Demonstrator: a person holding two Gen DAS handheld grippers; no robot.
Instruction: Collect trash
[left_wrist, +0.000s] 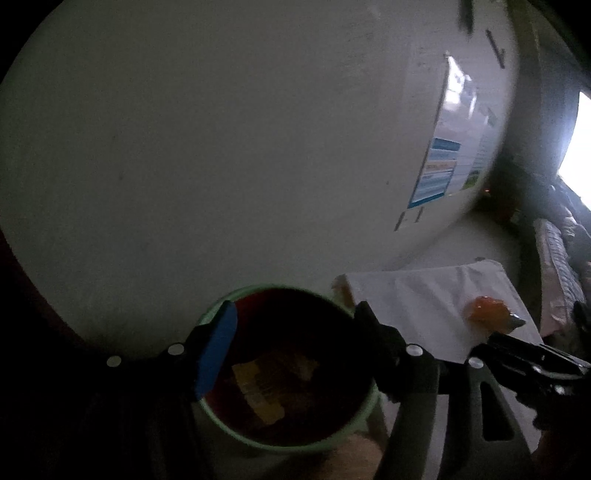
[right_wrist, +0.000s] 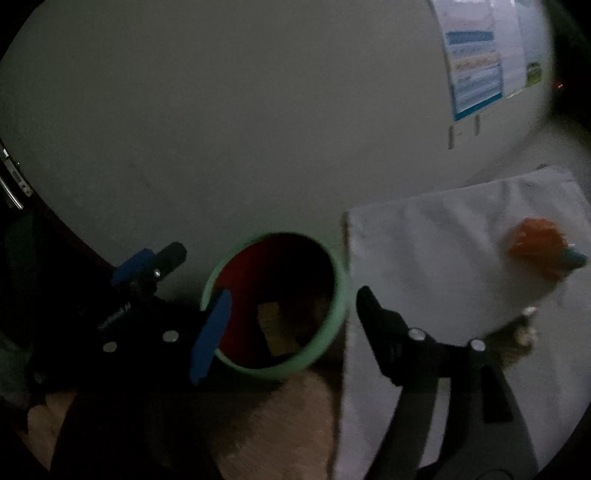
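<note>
The left gripper (left_wrist: 295, 347) is seen with its fingers spread wide; nothing is held between them, and the blue pad (left_wrist: 218, 352) of one finger stands clear over the rim. Framed between the fingers, a green-rimmed bin (left_wrist: 295, 445) with a red lining is seen from above, and a yellow wrapper (left_wrist: 264, 386) lies at its bottom.

The right gripper (right_wrist: 291, 325) is likewise held wide apart and empty, the bin (right_wrist: 334, 314) lying between its fingers, with a yellowish scrap (right_wrist: 275, 328) inside. At about two o'clock from these fingers, well apart, an orange piece of trash (right_wrist: 535, 243) rests on a white cloth (right_wrist: 424, 258). The wall poster (right_wrist: 474, 62) is blurred.
</note>
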